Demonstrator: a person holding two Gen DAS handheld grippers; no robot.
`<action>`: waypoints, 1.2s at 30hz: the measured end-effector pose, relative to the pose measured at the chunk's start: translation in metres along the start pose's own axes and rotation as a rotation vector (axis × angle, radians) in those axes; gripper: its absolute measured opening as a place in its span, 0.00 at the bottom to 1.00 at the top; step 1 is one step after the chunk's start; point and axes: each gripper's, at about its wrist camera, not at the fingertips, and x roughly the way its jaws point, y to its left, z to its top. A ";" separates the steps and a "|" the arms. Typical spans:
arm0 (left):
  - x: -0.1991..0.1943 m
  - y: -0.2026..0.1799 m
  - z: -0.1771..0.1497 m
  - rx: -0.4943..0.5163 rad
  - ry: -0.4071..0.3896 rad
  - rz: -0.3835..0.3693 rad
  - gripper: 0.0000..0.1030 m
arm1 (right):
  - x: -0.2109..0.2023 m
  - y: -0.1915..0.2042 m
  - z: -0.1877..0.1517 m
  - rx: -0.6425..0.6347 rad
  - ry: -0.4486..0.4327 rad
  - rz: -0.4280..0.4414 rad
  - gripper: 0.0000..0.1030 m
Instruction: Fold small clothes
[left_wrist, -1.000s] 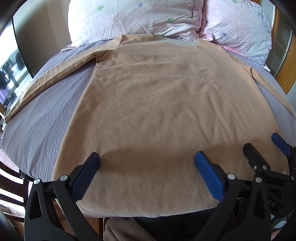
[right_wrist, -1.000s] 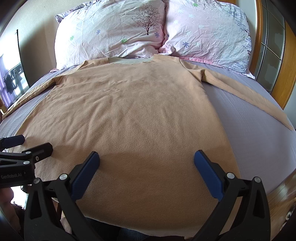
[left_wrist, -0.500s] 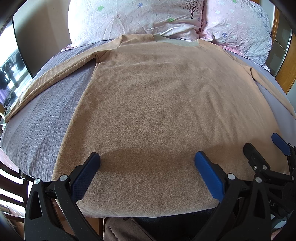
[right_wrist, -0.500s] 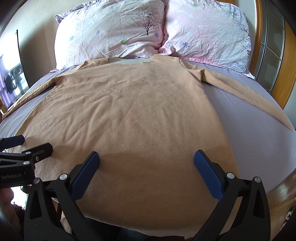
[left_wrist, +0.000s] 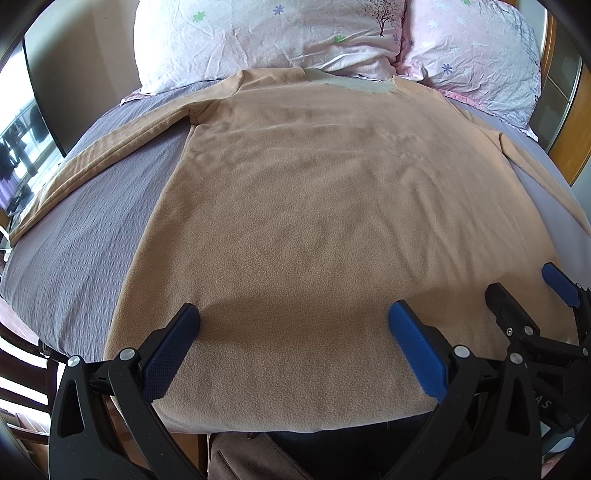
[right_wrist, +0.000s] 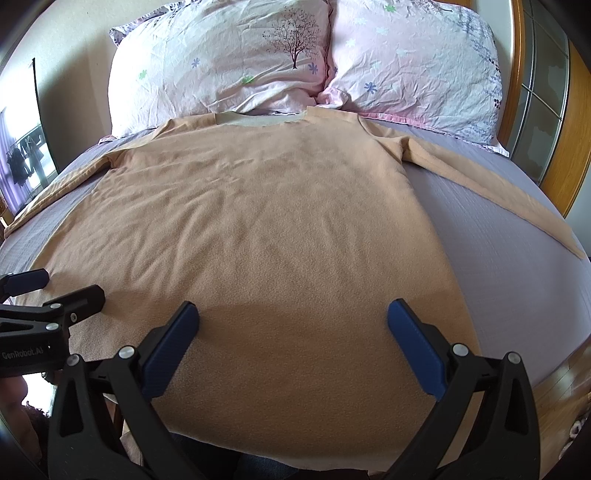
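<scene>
Right wrist view, tan shirt (right_wrist: 258, 229) flat lengthwise, neckline toward pillows (right_wrist: 303, 59)

The left gripper (left_wrist: 293, 341) and right gripper (right_wrist: 293, 341) look alike: matte black triangular arms with cut-out slots, silver round screws at the pivots, and blue textured pads (left_wrist: 415, 350) on the fingers. White "GenRobot.AI" lettering marks the black body at the lower left of the right wrist view.
</scene>
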 end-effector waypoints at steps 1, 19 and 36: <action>0.000 0.000 0.000 0.002 0.001 -0.001 0.99 | 0.000 0.000 0.001 -0.001 0.001 0.000 0.98; -0.004 0.009 0.006 0.042 -0.099 -0.164 0.99 | -0.021 -0.286 0.034 0.893 -0.091 0.032 0.71; -0.010 0.112 0.060 -0.210 -0.379 -0.393 0.99 | 0.021 -0.423 0.051 1.213 -0.100 -0.165 0.04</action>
